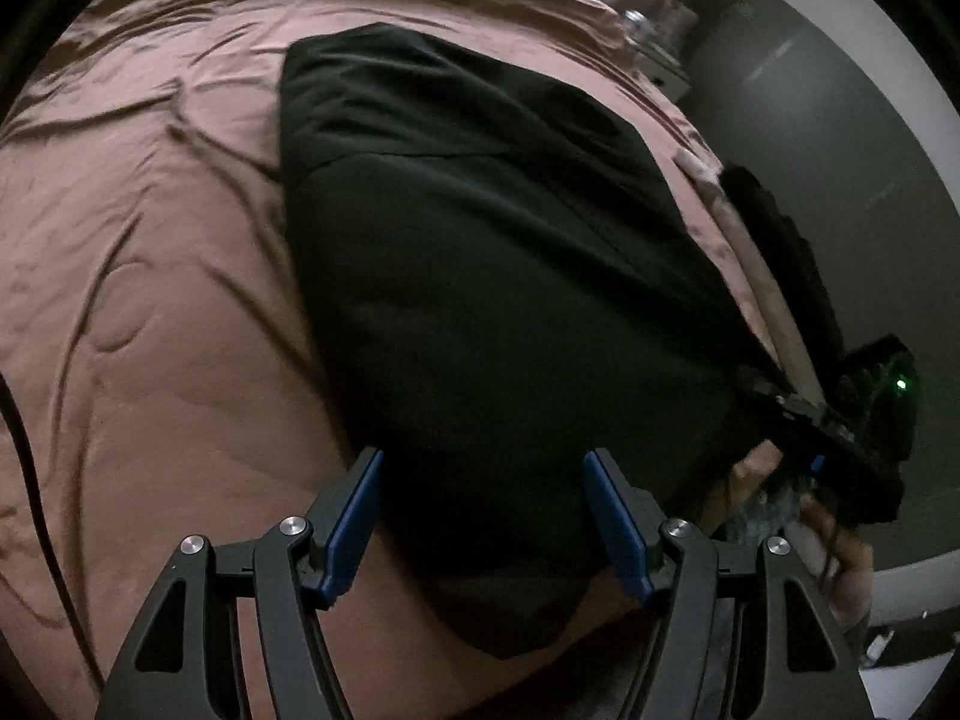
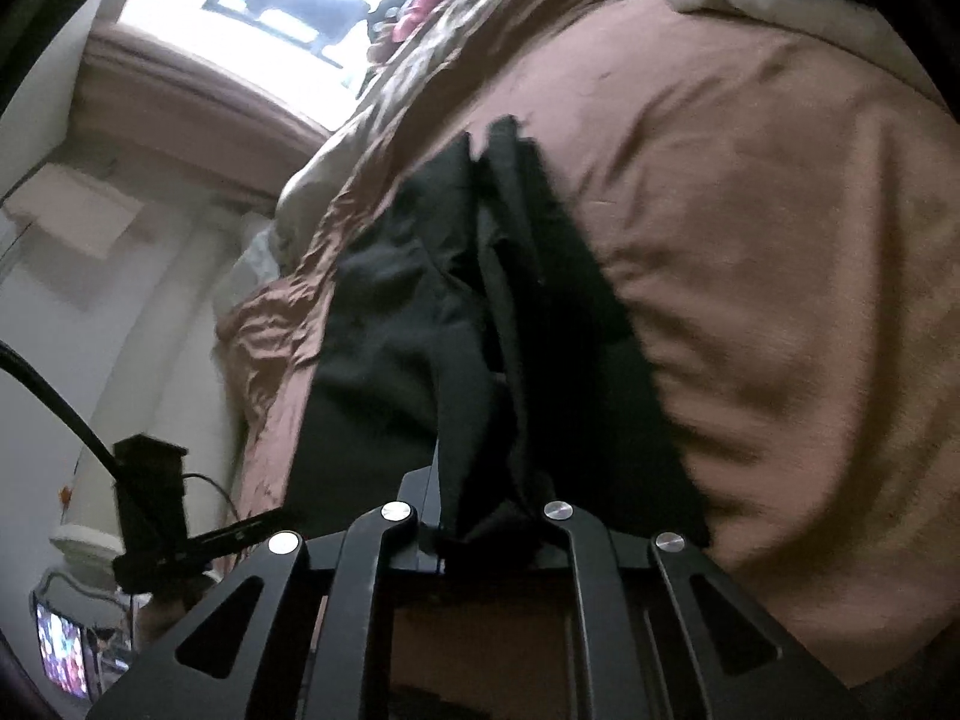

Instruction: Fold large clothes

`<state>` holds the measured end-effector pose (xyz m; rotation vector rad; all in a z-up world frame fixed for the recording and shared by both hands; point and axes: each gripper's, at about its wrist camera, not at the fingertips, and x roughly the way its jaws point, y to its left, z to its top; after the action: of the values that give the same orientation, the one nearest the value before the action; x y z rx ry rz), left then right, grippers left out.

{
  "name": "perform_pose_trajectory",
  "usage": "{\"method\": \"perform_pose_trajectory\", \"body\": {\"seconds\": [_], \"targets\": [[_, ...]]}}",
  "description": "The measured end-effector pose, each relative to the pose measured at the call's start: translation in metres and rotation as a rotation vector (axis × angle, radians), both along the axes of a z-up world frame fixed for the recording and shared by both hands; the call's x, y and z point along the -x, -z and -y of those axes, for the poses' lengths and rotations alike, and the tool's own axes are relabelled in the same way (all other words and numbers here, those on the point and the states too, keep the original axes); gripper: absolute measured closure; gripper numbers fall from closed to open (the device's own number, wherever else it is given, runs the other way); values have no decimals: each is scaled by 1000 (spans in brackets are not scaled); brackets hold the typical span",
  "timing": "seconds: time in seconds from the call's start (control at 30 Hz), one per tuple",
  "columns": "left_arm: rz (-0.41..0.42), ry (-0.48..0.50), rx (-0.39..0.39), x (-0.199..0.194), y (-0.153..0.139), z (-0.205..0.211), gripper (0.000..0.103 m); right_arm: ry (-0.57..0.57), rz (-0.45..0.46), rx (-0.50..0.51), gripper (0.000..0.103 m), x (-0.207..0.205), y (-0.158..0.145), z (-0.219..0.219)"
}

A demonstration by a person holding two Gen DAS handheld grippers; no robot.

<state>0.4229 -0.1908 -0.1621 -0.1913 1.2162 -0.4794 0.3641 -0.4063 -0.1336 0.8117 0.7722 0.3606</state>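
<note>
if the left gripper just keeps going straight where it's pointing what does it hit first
Most likely the black garment spread on the brown bedspread. The left gripper is open, its blue pads framing the cloth's near part, with nothing visible in between. Depth is hard to judge here.

Right gripper [image 2: 480,516] clamped on bunched black garment [image 2: 420,324] atop brown bedspread [image 2: 750,240].

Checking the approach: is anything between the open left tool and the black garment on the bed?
Nothing visible. The left tool hangs open over the black garment on the brown bedspread, with only bare cloth between its fingers.
</note>
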Motion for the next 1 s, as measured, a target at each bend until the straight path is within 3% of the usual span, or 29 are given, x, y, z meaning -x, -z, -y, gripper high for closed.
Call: {"method": "perform_pose_trajectory", "body": {"seconds": [0.3,0.4,0.43,0.47,0.53,0.73,0.83,1.0], "targets": [[-45,6,9,6,-1,0,44,-14,-17,16,92,12,-19,0],[-64,18,21,13,0,-6,44,-15,-38,107,82,16,-31,-4],[-71,21,25,17,1,-9,44,-8,-38,142,67,17,-35,-3],[-75,21,27,20,1,-10,44,-5,-35,168,42,20,-40,-3],[-78,15,35,23,1,-13,44,-23,-22,174,24,21,-47,-3],[-67,-9,14,28,8,-8,45,-42,-88,185,24,-2,-31,0],[-53,-17,8,32,8,-8,46,-41,-126,125,25,-9,-13,4],[-35,-32,16,33,7,-10,69,-67,-108,16,67,-6,0,0]]}}
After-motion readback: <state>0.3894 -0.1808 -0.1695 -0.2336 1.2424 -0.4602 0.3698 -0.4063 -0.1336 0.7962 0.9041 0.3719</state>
